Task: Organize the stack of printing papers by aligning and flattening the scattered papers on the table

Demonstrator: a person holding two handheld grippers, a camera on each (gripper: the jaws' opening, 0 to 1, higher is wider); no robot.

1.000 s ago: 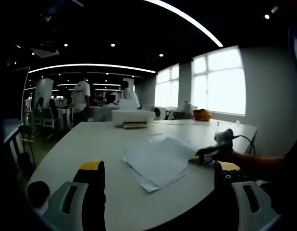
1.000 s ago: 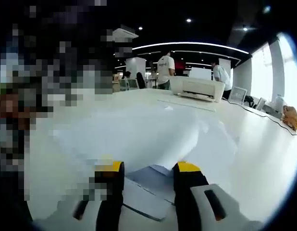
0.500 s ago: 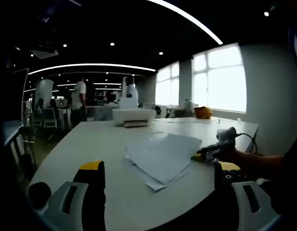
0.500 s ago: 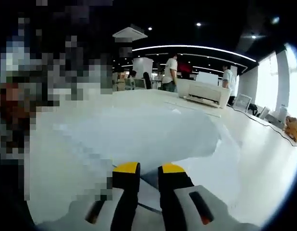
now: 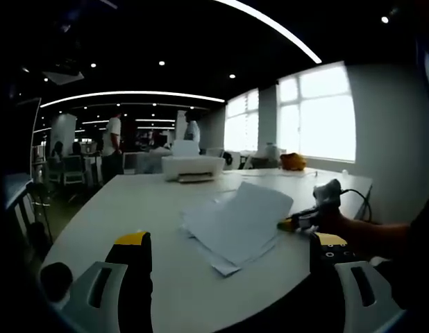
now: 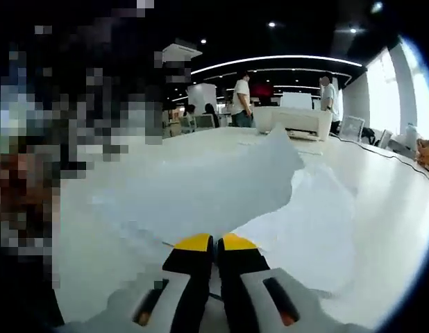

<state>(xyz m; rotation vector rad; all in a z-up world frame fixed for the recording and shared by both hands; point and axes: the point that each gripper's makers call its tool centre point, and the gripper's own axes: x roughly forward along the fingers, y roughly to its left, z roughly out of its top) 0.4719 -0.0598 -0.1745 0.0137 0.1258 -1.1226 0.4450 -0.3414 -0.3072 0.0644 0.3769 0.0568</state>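
A loose stack of white printing papers point(image 5: 232, 225) lies askew on the white table point(image 5: 131, 208). In the left gripper view my left gripper point(image 5: 228, 246) stands open near the table's near edge, short of the papers, with nothing between its jaws. The right gripper point(image 5: 301, 222) comes in from the right, at the papers' right edge. In the right gripper view my right gripper point(image 6: 214, 244) is shut on the edge of the top sheet point(image 6: 214, 184), which rises off the papers point(image 6: 308, 229) beneath it.
A white printer point(image 5: 192, 168) point(image 6: 292, 121) stands at the far end of the table. A cable point(image 5: 353, 201) trails by the right edge. An orange object point(image 5: 292, 164) sits on the far right. People stand beyond the table, with chairs point(image 5: 23, 208) at the left.
My right gripper has closed from open onto the top sheet's edge and lifted it. The left gripper has stayed still and open.
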